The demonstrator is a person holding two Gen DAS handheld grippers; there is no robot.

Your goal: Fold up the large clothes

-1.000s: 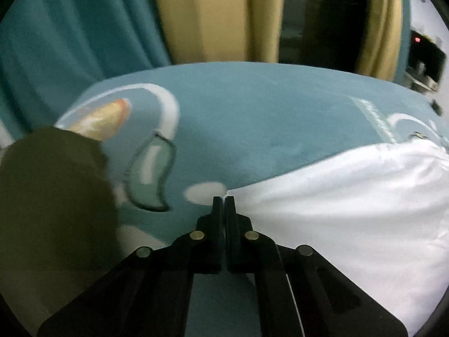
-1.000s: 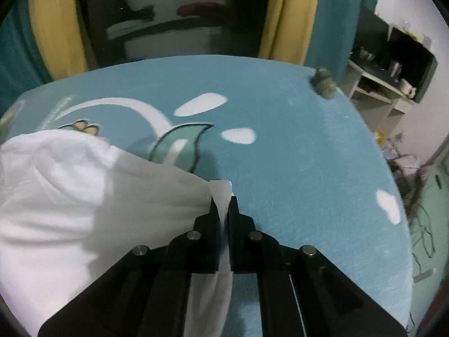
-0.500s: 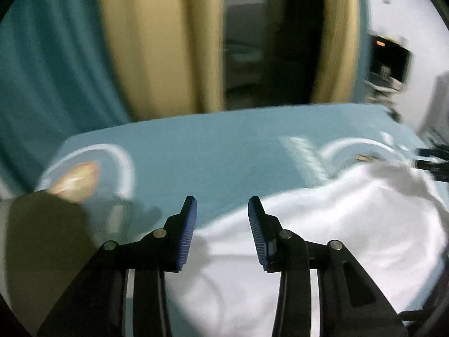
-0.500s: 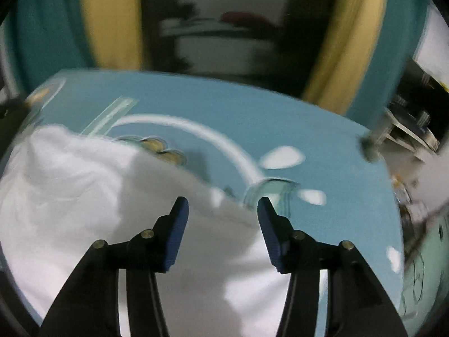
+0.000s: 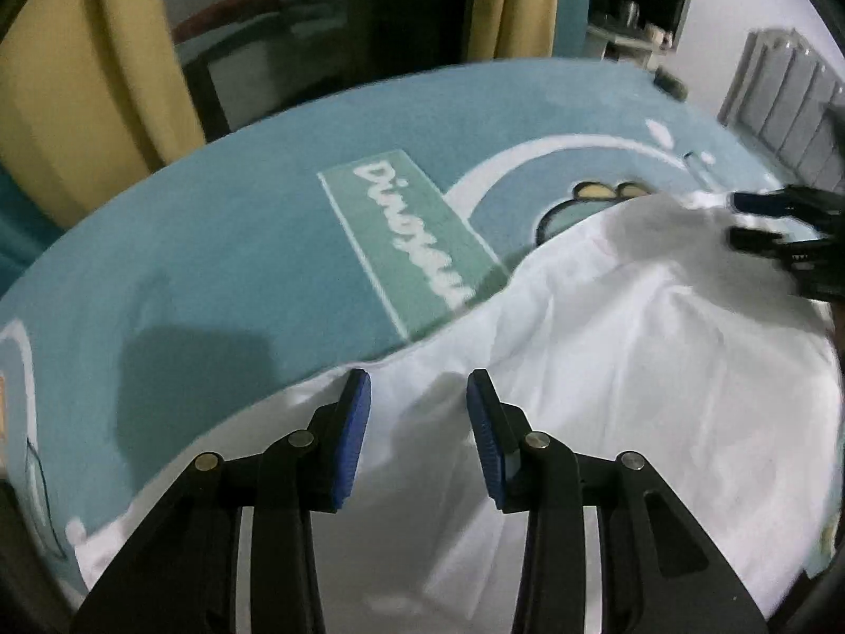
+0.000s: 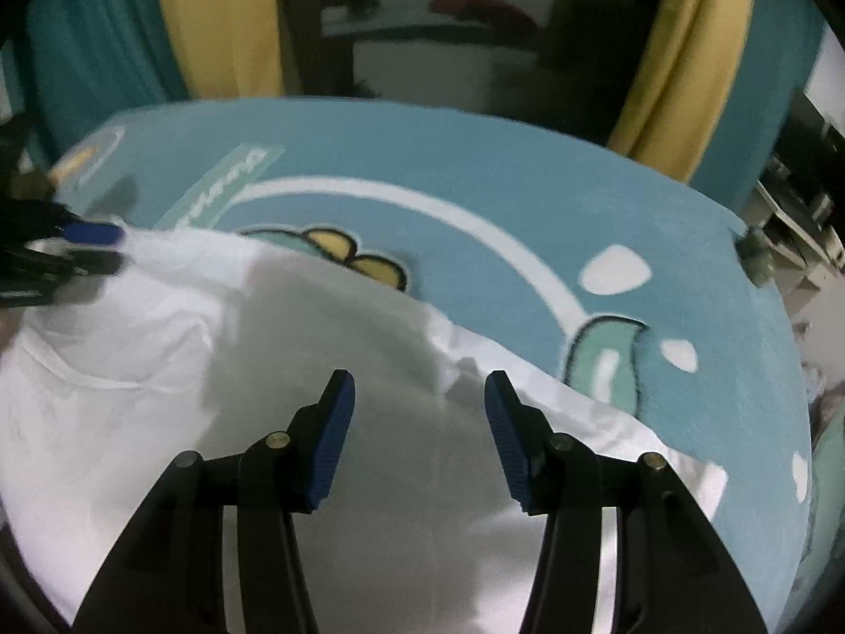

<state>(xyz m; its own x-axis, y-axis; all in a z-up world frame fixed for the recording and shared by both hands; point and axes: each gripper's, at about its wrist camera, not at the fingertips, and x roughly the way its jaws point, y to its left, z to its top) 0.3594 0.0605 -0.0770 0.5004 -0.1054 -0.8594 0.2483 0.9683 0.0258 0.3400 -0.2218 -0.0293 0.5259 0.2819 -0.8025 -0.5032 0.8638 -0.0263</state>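
White cotton garment (image 5: 623, 370) lies spread and rumpled across a teal plush blanket with a cartoon dinosaur print (image 5: 222, 264), covering the near and right part of the bed in the left wrist view and the near left part in the right wrist view (image 6: 185, 370). Its far edge runs diagonally over the blanket, hiding part of a yellow-spotted dinosaur figure (image 6: 348, 253) and the near end of a green banner with white lettering (image 5: 412, 232).

The left gripper (image 5: 418, 401) hovers just above the garment's far edge with its blue-padded fingers (image 5: 353, 438) spread apart; only loose cloth shows in the gap, and the pads press on nothing. The right gripper (image 6: 420, 401) hangs over the middle of the garment, its blue-padded fingers (image 6: 330, 438) likewise spread wide and gripping nothing. Each gripper shows in the other's camera: the right one at the far right edge of the left view (image 5: 776, 235), the left one at the far left edge of the right view (image 6: 68, 251), both near the garment's far border.

Beyond the bed hang yellow curtains (image 6: 227, 21) beside teal ones, framing a dark window. A small grey-green object (image 6: 755, 259) sits at the blanket's right edge, too blurred to identify. Grey padded panels (image 5: 787, 100) stand at the far right of the left view.
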